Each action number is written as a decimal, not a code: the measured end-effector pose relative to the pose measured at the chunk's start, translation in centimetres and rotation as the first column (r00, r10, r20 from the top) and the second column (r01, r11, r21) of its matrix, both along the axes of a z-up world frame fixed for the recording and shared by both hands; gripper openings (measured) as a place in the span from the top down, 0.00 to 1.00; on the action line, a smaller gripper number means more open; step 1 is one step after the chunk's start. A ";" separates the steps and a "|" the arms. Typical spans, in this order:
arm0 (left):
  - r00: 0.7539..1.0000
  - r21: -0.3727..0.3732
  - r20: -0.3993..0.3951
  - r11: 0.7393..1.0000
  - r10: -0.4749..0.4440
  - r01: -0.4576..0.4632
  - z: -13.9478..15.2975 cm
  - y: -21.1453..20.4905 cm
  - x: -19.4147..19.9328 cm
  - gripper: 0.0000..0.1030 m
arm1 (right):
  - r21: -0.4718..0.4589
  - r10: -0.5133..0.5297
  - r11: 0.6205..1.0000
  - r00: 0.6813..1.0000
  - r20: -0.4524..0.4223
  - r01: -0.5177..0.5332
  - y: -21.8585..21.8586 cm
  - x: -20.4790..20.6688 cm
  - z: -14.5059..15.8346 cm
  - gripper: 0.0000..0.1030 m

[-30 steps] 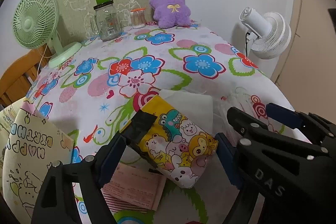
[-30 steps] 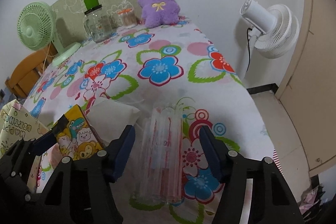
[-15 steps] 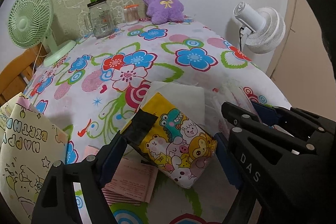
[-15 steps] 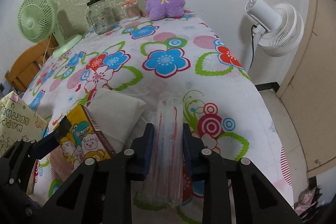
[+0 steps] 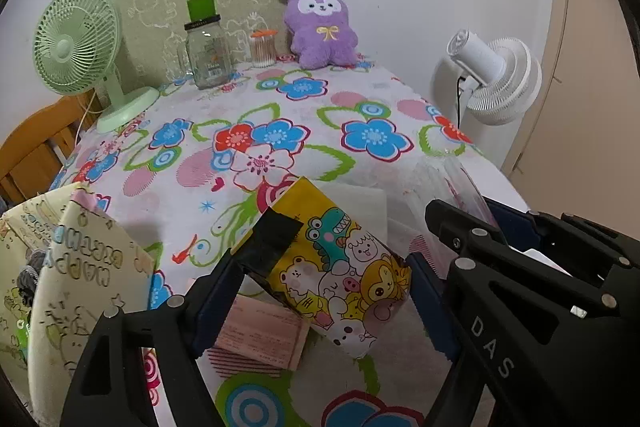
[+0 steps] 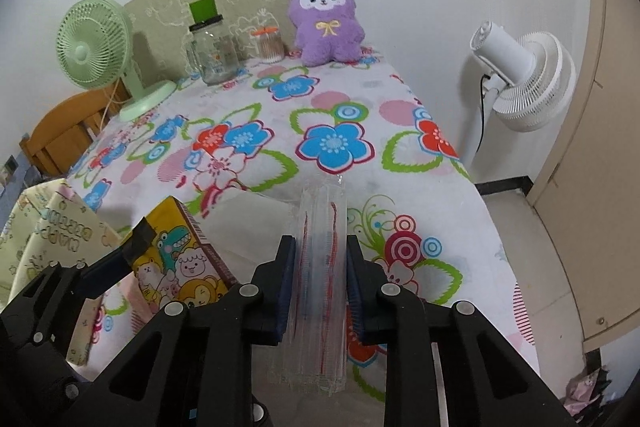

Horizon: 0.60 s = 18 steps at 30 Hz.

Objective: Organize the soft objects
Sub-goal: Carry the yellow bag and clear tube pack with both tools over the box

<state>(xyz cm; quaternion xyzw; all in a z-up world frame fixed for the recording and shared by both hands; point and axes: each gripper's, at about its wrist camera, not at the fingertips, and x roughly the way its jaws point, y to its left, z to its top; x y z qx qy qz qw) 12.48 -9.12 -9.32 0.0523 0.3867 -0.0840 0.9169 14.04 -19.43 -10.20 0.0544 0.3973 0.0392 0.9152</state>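
Observation:
My right gripper (image 6: pixel 320 267) is shut on a clear plastic pack with red lines (image 6: pixel 320 291) and holds it above the flowered tablecloth; the pack also shows in the left wrist view (image 5: pixel 452 183). My left gripper (image 5: pixel 320 283) is open, its jaws on either side of a yellow cartoon-animal pouch (image 5: pixel 336 267) that lies tilted on the table; the pouch also shows in the right wrist view (image 6: pixel 180 259). A purple plush toy (image 5: pixel 322 27) sits at the far edge by the wall.
A white flat pad (image 6: pixel 248 223) lies under the pouch. A pink paper (image 5: pixel 260 335) lies beneath my left gripper. A "Happy Birthday" bag (image 5: pixel 68 275) stands at the left. A green fan (image 5: pixel 76 43), glass jar (image 5: pixel 208 55) and white fan (image 5: pixel 496 79) stand around.
My right gripper closed on the clear plastic pack and lifted it off the table. My left gripper stayed open around the yellow pouch.

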 end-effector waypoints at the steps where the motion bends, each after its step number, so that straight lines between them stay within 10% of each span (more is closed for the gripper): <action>1: 1.000 -0.003 0.005 1.000 0.000 0.000 0.2 0.1 -0.1 0.20 | -0.001 0.000 1.000 1.000 0.005 0.000 0.1 -0.2 0.3 0.74; 18: 0.996 -0.020 0.089 1.000 0.009 -0.007 4.3 1.4 -3.3 0.20 | -0.024 0.011 1.000 0.995 0.102 -0.008 1.7 -3.4 5.0 0.74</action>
